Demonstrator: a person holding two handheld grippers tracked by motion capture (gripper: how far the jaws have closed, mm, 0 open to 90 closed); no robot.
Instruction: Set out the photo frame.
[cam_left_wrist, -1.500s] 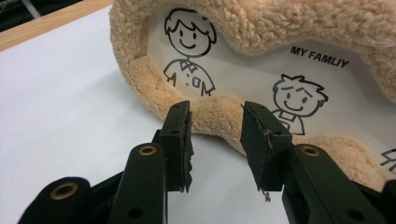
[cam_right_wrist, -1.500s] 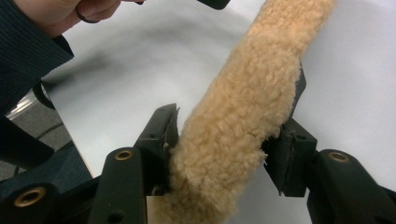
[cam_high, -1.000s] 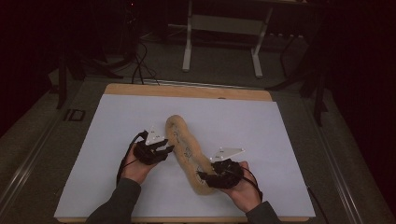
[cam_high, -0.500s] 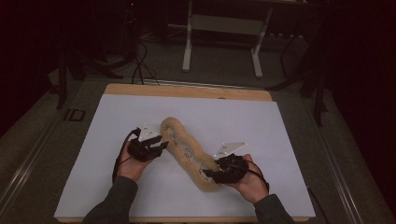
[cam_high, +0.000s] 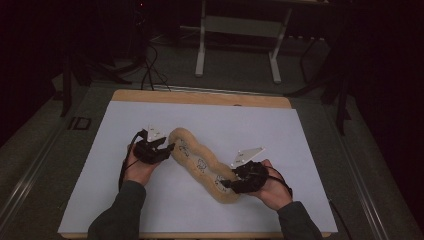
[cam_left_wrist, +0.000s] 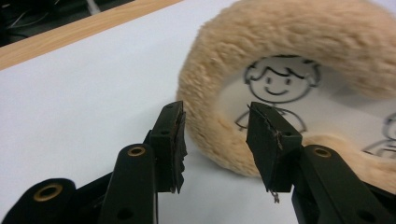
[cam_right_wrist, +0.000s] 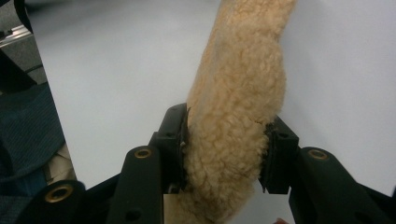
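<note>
Object: long plush pad (cam_high: 202, 164), tan fleece rim, pale inner face w/ line-drawn cartoon figures; lies on the white sheet (cam_high: 300, 150) covering the desk (cam_high: 200, 96), roughly mid-sheet.
Shape: bent into a shallow S; far end curls toward the left hand-held gripper, near end runs to the right one.
Left hand-held gripper (cam_high: 170, 148): at the pad's far-left end, held by the person's left hand (cam_high: 137, 167). Jaws spread, having just been opening. In the left gripper view (cam_left_wrist: 215, 140) the fleece rim (cam_left_wrist: 280, 37) sits just ahead of the jaw tips and partly between them; pads don't press on it; a gap shows on each side.
Right hand-held gripper (cam_high: 223, 185): at the pad's near-right end, held by the right hand (cam_high: 272, 190). In the right gripper view (cam_right_wrist: 226, 149) both jaws pinch the fleece (cam_right_wrist: 238, 93) across its width; pile bulges around the pads.
Printed figure: smiling cartoon child (cam_left_wrist: 275, 88) on the pale face, seen betw. the left jaws in the left gripper view.
Surface: white sheet, wood edge of the desk along the far side.
Surroundings: dark floor, cables (cam_high: 150, 65) and a metal frame (cam_high: 237, 45) beyond the desk.
Sleeves: dark, both forearms enter from the bottom edge of the high view.
</note>
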